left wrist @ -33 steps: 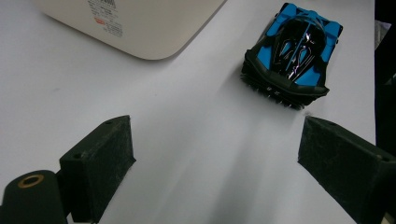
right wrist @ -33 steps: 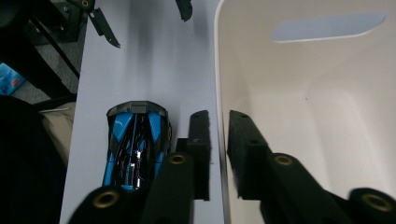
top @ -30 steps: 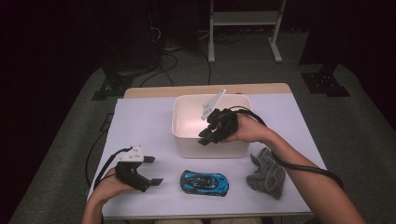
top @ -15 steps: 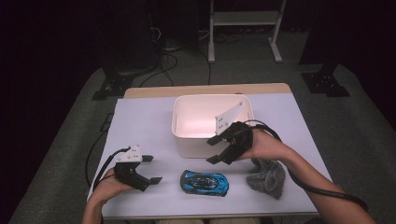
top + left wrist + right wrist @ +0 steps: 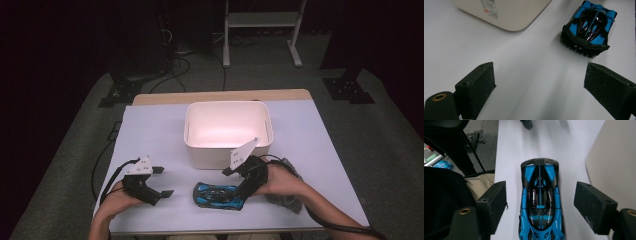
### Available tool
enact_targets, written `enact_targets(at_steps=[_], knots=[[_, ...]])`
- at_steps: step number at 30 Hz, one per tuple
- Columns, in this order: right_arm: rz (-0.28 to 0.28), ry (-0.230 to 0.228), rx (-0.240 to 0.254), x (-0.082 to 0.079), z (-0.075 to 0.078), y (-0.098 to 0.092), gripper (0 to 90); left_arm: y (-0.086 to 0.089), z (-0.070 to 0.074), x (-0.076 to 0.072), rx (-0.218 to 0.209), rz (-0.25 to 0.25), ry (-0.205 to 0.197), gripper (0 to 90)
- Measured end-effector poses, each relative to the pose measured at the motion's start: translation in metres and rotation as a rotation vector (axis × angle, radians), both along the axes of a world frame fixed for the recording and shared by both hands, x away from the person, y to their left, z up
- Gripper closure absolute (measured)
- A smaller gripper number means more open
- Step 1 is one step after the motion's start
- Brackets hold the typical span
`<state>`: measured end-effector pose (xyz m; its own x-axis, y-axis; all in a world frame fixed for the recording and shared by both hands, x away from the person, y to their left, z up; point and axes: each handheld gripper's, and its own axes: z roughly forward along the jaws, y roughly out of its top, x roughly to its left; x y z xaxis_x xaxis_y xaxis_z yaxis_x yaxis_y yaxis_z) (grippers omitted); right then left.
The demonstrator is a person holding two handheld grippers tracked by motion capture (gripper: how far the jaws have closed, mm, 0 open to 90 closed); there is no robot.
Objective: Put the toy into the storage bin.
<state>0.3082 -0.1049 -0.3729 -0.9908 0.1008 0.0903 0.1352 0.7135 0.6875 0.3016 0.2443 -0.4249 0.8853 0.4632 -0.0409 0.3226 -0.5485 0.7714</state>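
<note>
A blue and black toy car (image 5: 216,195) lies on the white table near its front edge, in front of a white bin (image 5: 227,150). My right gripper (image 5: 235,187) is low over the car's right end. In the right gripper view the car (image 5: 540,202) runs lengthwise between the two pads (image 5: 495,202), with a gap on each side. These jaws have just been opening and stand open around the car. My left gripper (image 5: 163,181) rests at the front left, open and holding nothing. Its own view shows the car (image 5: 589,25) ahead to the right, beyond the gripper (image 5: 541,75).
A grey crumpled cloth-like thing (image 5: 289,195) lies by the right hand, partly hidden under it. The bin's corner (image 5: 506,12) is close ahead of the left gripper. The table's front edge (image 5: 497,157) runs just beside the car, with a lap and floor beyond.
The right gripper came down from over the bin toward the table's front edge and now straddles the car, with its jaws wider apart. The left gripper has stayed put.
</note>
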Motion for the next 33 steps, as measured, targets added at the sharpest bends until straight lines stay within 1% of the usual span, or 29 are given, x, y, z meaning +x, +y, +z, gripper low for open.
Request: enact_targets(at_steps=[2, 3, 4, 5, 6, 8, 9, 11, 12, 14, 15, 16, 19, 20, 23, 28, 31, 33], knots=[[-0.003, 0.009, -0.003, -0.001, -0.008, 0.002, 23.6, 0.0, 0.0, 0.0, -0.004, 0.002, -0.001, 9.1], [-0.003, 0.009, -0.003, -0.001, -0.008, 0.002, 23.6, 0.0, 0.0, 0.0, -0.004, 0.002, -0.001, 9.1], [-0.006, 0.018, -0.006, -0.003, -0.016, 0.004, 23.4, 0.001, 0.001, 0.0, -0.005, 0.001, 0.0, 9.1], [-0.006, 0.018, -0.006, -0.003, -0.016, 0.004, 23.4, 0.001, 0.001, 0.0, -0.005, 0.001, 0.0, 9.1], [-0.01, -0.001, -0.008, -0.005, -0.021, 0.006, 23.1, 0.001, 0.001, 0.0, -0.007, -0.004, 0.001, 9.1], [-0.01, 0.007, -0.007, -0.004, -0.024, 0.007, 22.2, 0.001, 0.001, 0.0, -0.008, -0.005, 0.005, 9.0], [-0.02, -0.002, -0.012, -0.004, -0.028, 0.009, 21.4, 0.002, 0.001, -0.001, -0.006, -0.008, 0.005, 9.1], [-0.02, 0.003, -0.015, -0.003, -0.031, 0.009, 20.9, 0.002, 0.001, 0.0, -0.01, -0.008, 0.008, 9.0], [-0.022, -0.007, -0.014, -0.003, -0.033, 0.01, 20.8, 0.002, 0.001, 0.0, -0.008, -0.01, 0.009, 9.1], [-0.024, 0.001, -0.017, -0.003, -0.037, 0.011, 19.7, 0.002, 0.001, 0.0, -0.01, -0.012, 0.012, 9.0], [-0.024, 0.001, -0.017, -0.003, -0.037, 0.011, 19.7, 0.002, 0.001, 0.0, -0.01, -0.012, 0.012, 9.1], [-0.024, -0.004, -0.021, -0.003, -0.04, 0.012, 19.4, 0.002, 0.001, 0.0, -0.008, -0.014, 0.013, 9.0], [-0.025, 0.001, -0.02, -0.002, -0.043, 0.013, 19.1, 0.002, 0.0, 0.0, -0.01, -0.012, 0.016, 9.1], [-0.029, 0.008, -0.02, -0.001, -0.048, 0.014, 18.4, 0.002, 0.0, 0.001, -0.007, -0.016, 0.016, 9.0], [-0.034, 0.01, -0.022, 0.0, -0.054, 0.014, 18.0, 0.002, 0.0, 0.001, -0.007, -0.018, 0.019, 9.1], [-0.037, 0.015, -0.021, 0.001, -0.059, 0.017, 17.3, 0.002, -0.001, 0.001, -0.006, -0.021, 0.023, 9.0], [-0.038, 0.01, -0.025, 0.001, -0.061, 0.018, 17.2, 0.002, -0.001, 0.001, -0.005, -0.022, 0.024, 9.1], [-0.034, 0.009, -0.029, 0.001, -0.065, 0.021, 16.9, 0.002, 0.0, 0.0, -0.014, -0.029, 0.021, 9.0]])
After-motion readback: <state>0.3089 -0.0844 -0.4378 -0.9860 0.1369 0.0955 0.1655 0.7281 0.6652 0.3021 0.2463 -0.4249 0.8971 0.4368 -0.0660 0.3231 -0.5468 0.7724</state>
